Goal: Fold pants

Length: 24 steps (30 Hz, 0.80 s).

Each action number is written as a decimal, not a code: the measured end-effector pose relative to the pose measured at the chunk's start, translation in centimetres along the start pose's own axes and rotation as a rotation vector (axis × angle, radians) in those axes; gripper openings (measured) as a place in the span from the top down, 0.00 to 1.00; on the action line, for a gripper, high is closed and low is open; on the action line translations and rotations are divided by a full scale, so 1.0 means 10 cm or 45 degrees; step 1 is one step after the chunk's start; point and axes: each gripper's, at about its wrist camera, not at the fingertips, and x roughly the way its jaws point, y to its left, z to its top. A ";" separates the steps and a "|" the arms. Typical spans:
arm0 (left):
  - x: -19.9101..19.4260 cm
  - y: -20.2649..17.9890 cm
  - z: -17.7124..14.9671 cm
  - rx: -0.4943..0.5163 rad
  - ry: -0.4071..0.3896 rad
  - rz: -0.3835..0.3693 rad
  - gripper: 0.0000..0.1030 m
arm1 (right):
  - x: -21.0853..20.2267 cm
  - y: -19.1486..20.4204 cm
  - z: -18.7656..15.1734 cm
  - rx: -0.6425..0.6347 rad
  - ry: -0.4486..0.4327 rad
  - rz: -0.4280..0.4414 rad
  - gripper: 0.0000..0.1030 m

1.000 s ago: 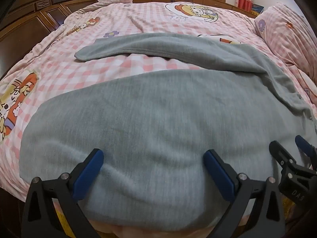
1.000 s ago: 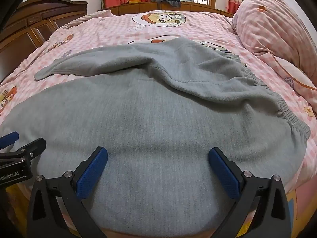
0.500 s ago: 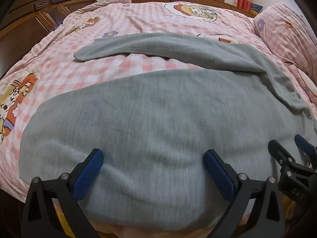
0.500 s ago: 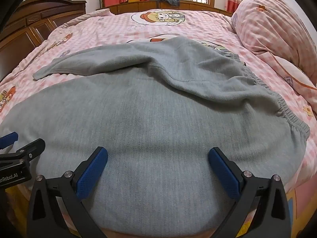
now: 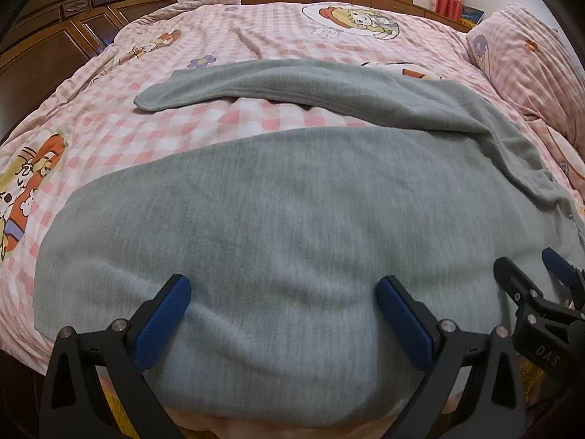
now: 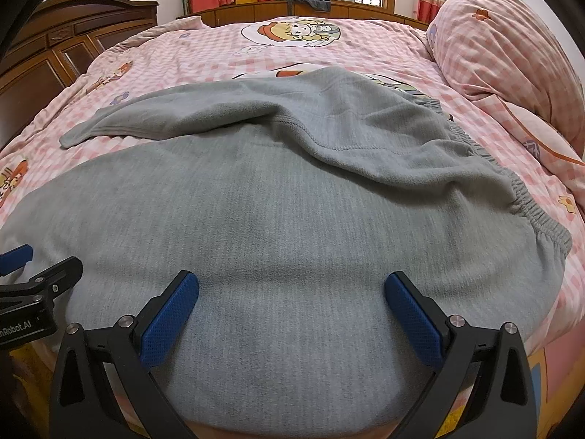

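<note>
Grey pants (image 5: 292,219) spread on a pink checked bedspread (image 5: 256,40).
Left gripper (image 5: 281,307) and right gripper (image 6: 292,303) hover over the near leg, jaws apart, gripping nothing.

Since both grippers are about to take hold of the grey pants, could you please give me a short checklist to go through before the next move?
1. Left gripper open, fingers spread over the near leg: ok.
2. Right gripper open and empty: ok.
3. Grey pants spread out on the pink checked bedspread, legs apart: ok.
4. Far leg lies flat: not ok, its inner edge is rolled over near the crotch.
5. Elastic waistband in view on the right: ok.
6. Fingers touching the fabric: cannot tell.
</note>
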 end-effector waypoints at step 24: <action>-0.02 0.00 -0.02 0.006 -0.024 0.009 0.00 | 0.00 0.01 0.00 -0.001 -0.003 -0.003 0.00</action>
